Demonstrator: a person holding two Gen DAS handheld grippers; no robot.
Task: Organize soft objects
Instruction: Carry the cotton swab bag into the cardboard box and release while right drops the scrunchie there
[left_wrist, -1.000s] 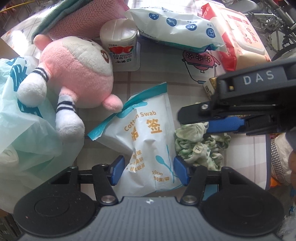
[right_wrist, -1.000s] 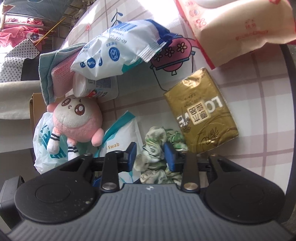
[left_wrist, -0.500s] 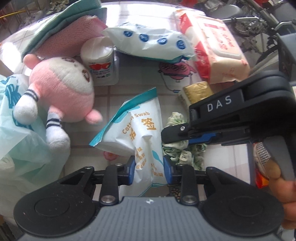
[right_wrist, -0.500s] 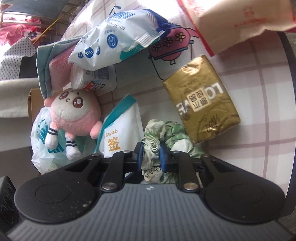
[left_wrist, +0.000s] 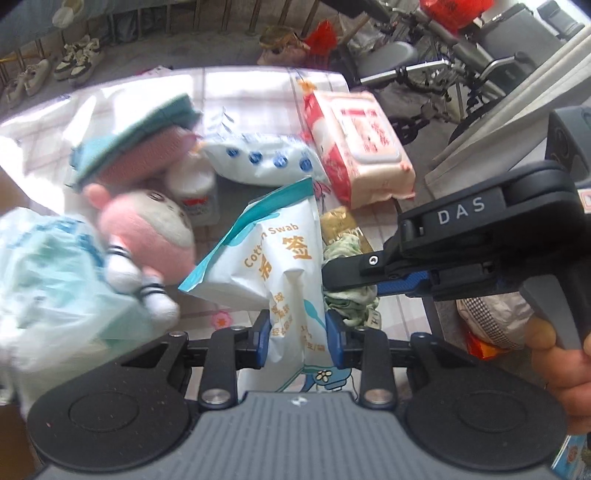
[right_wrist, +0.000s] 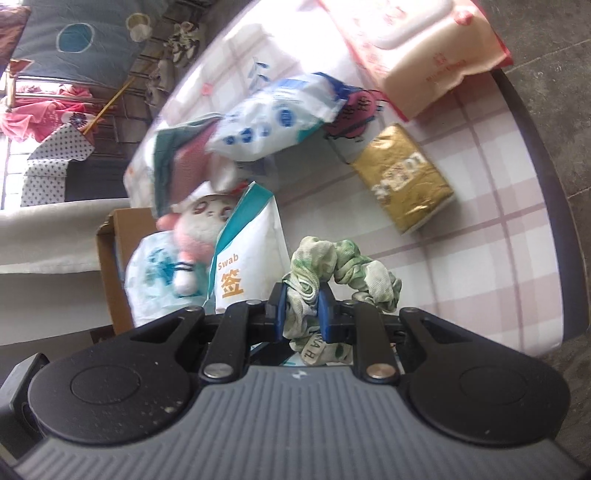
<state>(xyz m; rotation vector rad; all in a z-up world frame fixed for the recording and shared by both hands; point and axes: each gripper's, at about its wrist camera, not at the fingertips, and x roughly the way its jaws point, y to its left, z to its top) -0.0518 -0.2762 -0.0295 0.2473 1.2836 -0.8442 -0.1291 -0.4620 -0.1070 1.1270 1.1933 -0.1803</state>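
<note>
right wrist: crinkled green scrunchie (right_wrist: 334, 266) in right tool (right_wrist: 301, 314)

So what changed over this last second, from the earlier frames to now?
Both grippers closed and lifted. The left gripper clamped the cotton swab bag, now raised and tilted off the table. The right gripper pinched the green scrunchie, which now hangs clear of the cloth. The pink plush, gold tissue pack and wipes packs stayed put.

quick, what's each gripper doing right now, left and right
Left gripper: closed on the cotton swab bag.
Right gripper: closed on the green scrunchie.
</note>
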